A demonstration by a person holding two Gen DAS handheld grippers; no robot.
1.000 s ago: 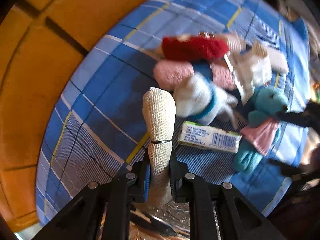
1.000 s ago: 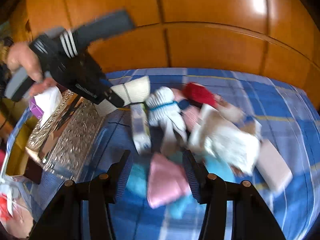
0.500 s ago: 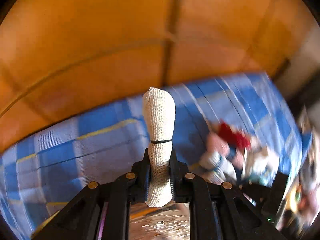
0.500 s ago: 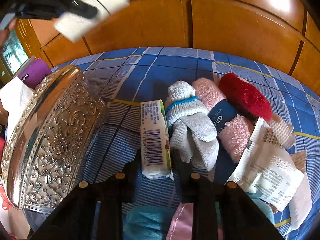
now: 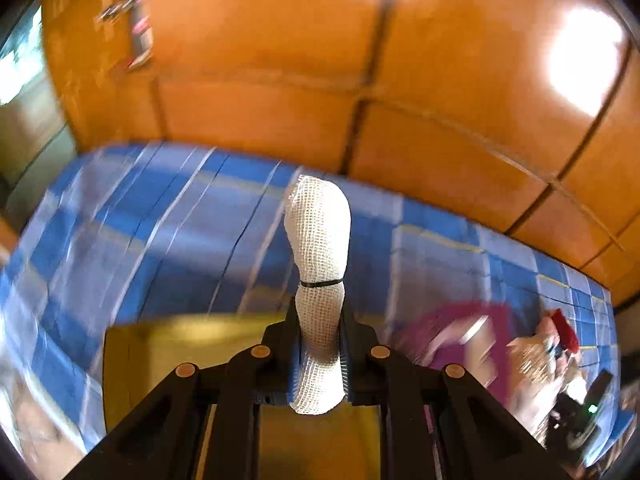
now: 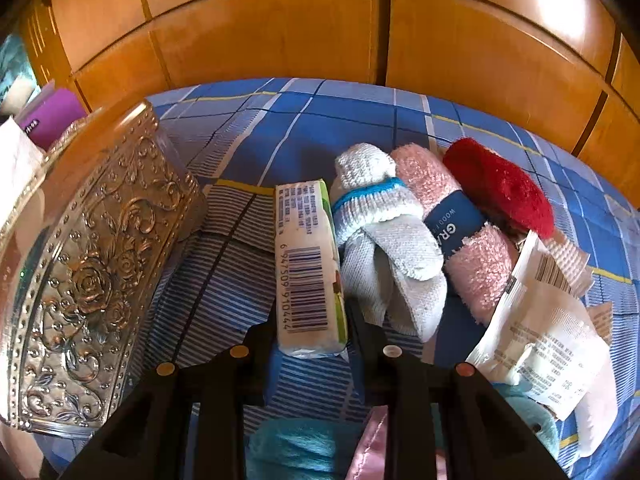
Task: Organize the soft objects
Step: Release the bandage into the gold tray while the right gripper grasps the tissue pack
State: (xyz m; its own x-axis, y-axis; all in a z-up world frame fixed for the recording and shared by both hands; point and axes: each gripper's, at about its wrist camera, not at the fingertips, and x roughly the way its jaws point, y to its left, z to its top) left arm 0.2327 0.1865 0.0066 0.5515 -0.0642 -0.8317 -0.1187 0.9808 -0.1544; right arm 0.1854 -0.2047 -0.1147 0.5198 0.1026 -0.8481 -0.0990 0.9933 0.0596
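Note:
My left gripper [image 5: 319, 354] is shut on a white mesh gauze roll [image 5: 319, 264] tied with a black band, held above a yellow box [image 5: 168, 360]. My right gripper [image 6: 310, 336] is open, its jaws on either side of the near end of a white wrapped bar with a barcode [image 6: 310, 264] lying on the blue plaid cloth [image 6: 320, 116]. To the right of the bar lie a white sock with a blue stripe [image 6: 384, 236], a pink yarn skein [image 6: 460, 232] and a red fuzzy piece [image 6: 500, 188].
An embossed silver box [image 6: 88, 272] stands at the left of the right wrist view, a purple item [image 6: 52, 116] behind it. White paper packets [image 6: 540, 340] lie at right; a teal plush toy [image 6: 296, 448] lies under the gripper. Orange wooden panels [image 6: 320, 20] rise behind.
The left gripper has swung left with the gauze roll, from the pile to over the yellow box. The right gripper has come down and forward onto the wrapped bar.

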